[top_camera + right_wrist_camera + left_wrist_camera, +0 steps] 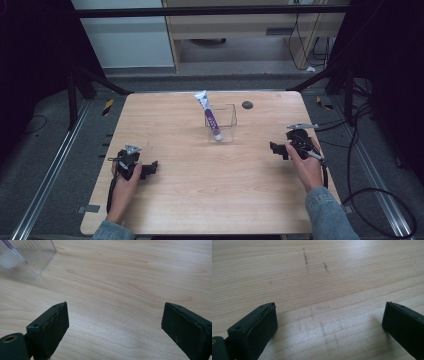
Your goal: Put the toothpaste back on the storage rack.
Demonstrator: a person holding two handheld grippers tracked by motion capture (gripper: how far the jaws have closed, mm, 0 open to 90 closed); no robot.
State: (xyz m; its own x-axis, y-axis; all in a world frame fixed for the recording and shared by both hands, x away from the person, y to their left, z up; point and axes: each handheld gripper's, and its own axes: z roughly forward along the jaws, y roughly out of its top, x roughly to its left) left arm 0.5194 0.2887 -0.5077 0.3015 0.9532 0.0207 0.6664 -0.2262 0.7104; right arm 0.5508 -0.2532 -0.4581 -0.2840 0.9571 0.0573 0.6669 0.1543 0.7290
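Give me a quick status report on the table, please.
Both tongs, left and right, open, empty. Tube leans in clear box. Nothing in the way.

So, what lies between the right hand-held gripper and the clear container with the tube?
Nothing: in the high view only bare wooden table lies between the right hand-held gripper and the clear container holding the purple-and-white tube.

A white tube point(209, 114) with purple print stands tilted inside a clear square container point(229, 125), cap end down on its floor and crimped flat end leaning out over the far-left rim. The container sits upright on the wooden table's far middle, its ribbed corner point(37, 262) showing in the right gripper view.
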